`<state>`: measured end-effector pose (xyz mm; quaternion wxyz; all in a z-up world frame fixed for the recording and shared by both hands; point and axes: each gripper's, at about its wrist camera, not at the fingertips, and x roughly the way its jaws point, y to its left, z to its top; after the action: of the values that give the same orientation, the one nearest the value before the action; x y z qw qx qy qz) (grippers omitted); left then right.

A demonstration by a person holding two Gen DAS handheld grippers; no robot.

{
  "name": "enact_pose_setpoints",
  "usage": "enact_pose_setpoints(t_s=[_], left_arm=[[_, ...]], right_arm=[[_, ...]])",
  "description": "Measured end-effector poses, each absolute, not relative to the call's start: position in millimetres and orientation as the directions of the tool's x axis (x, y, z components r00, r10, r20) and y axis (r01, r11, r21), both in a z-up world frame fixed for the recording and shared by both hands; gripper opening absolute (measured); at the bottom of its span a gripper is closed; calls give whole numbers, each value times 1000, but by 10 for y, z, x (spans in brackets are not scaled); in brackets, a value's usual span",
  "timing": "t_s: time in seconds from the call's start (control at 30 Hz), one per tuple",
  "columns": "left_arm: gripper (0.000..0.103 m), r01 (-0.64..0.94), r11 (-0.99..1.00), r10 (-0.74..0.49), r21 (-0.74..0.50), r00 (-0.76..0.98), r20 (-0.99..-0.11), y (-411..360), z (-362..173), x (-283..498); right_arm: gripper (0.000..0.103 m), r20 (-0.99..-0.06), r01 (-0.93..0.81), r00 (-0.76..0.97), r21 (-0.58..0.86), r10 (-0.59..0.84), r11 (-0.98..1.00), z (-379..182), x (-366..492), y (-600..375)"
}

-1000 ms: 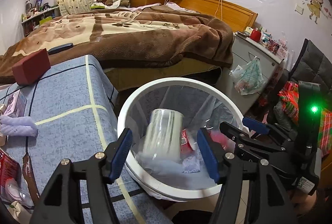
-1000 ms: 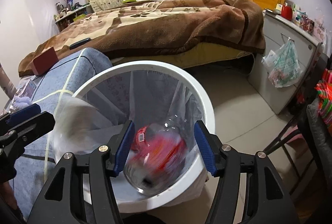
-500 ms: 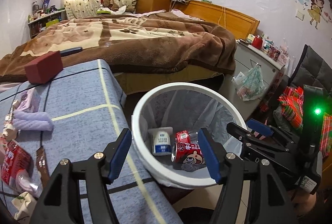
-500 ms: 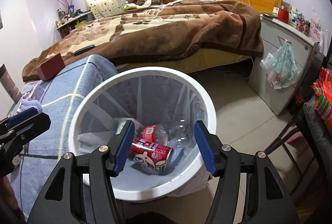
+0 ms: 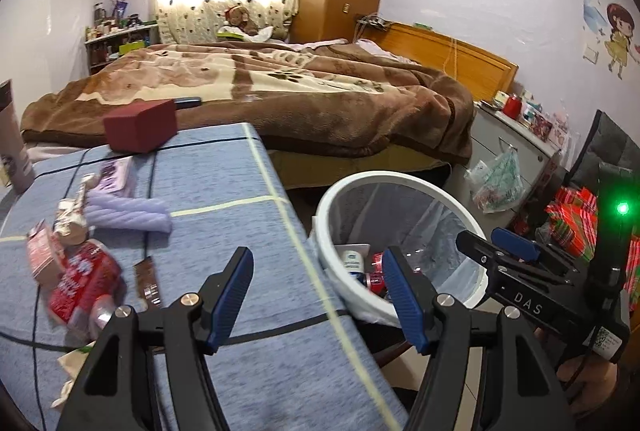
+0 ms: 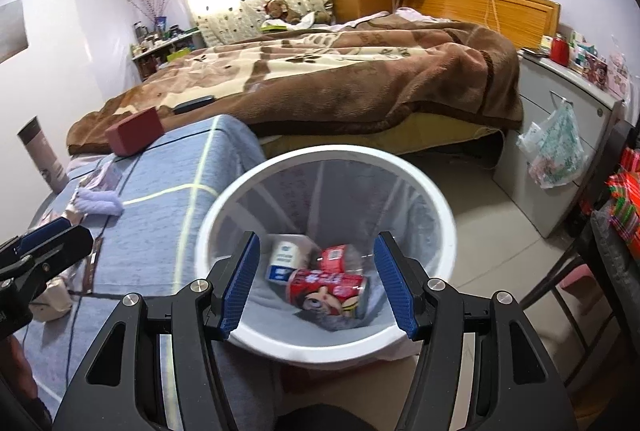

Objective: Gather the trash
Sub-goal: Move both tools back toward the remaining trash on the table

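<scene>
A white trash bin [image 6: 432,191] with a clear liner stands beside the blue-covered table [image 5: 224,199]. In it lie a red cartoon can [image 6: 328,291], a white and blue carton [image 6: 286,257] and a clear bottle with a red label [image 6: 336,257]. My right gripper [image 6: 318,287] is open and empty above the bin. My left gripper [image 5: 318,297] is open and empty over the table's right edge; the bin [image 5: 340,199] lies to its right. Red wrappers [image 5: 80,279] and crumpled trash [image 5: 70,223] lie at the table's left.
A dark red box [image 5: 140,125], a lilac rolled cloth [image 5: 128,215] and a brown sachet [image 5: 146,281] lie on the table. A bed with a brown blanket [image 5: 320,99] stands behind. A grey cabinet with a hanging plastic bag [image 6: 556,151] is at the right.
The cup and the red can fell from the open grippers into the bin and settled. Both grippers rose; the left one swung left over the table.
</scene>
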<state>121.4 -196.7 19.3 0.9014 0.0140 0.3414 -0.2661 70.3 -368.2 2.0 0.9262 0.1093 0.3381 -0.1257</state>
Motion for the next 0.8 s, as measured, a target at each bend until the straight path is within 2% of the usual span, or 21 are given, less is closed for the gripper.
enact_pose_setpoints(t_s=[0.8], left_arm=[[71, 221, 963, -267, -151, 748, -608, -418, 154, 1145]], right_arm=[[61, -651, 102, 759, 134, 10, 986, 10, 916, -2699]])
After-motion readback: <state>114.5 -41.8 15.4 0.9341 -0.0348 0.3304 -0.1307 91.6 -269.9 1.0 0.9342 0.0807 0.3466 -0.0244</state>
